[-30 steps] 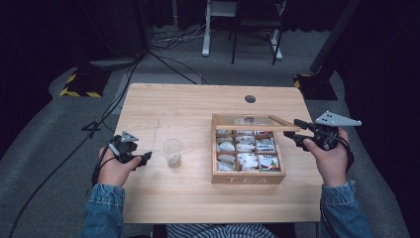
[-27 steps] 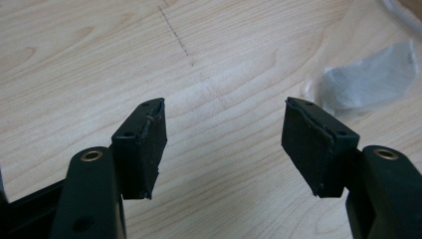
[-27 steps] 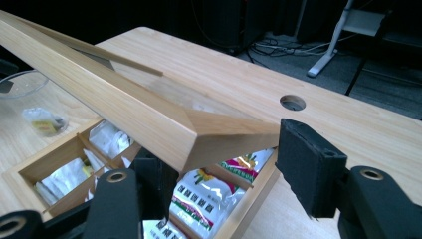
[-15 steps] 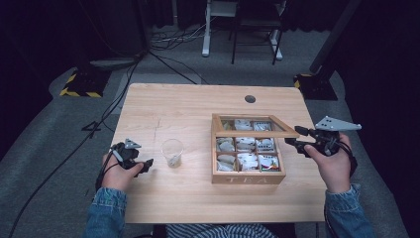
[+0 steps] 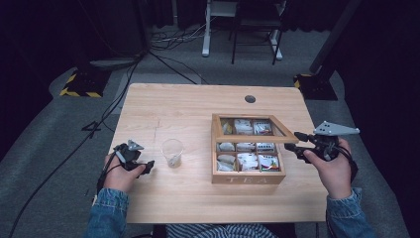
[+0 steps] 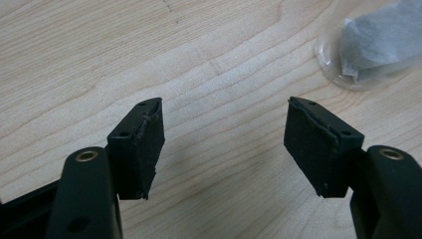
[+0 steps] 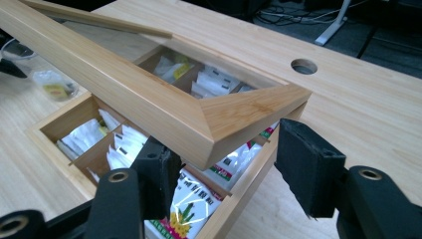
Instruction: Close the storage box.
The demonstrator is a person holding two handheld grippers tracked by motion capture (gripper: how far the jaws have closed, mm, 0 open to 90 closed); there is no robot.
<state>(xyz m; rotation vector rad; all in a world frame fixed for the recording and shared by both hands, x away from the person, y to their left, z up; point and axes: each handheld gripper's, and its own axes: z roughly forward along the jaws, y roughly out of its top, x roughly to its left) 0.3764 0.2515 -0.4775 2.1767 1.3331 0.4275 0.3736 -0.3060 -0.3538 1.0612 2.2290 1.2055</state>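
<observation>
**benchwatcher:** Since nobody posted a task line, I'm guessing off the layout. The tea box (image 5: 247,148) sits right of centre on the table (image 5: 188,104), and its lid (image 7: 149,99) is part-raised, hinged along the far side with the front rail tilted up over the compartments. The right gripper (image 7: 224,174) is at the lid's near right corner, jaws apart, one pad (image 7: 308,167) outside the rail and the other tucked under it. In the right gripper view neither pad is actually pressing the wood, as far as I can make out.

**tealeaf_77:** What about the other hand?

**benchwatcher:** The left gripper (image 6: 224,144) is low over bare tabletop, jaws wide apart and holding nothing. The clear cup (image 5: 172,151) is just beside it toward the box, with a tea bag (image 6: 383,42) already lying in it.

**tealeaf_77:** So which relation matters for the next move?

**benchwatcher:** My read: the lid's front rail runs left-right across the box, and the corner points straight into the right gripper's opening. That hand is clearly the nearer one; the left is well apart, beyond the cup. Whether the lid goes up or down, I'd say it's the right gripper's job, moving about the far hinge line.
</observation>
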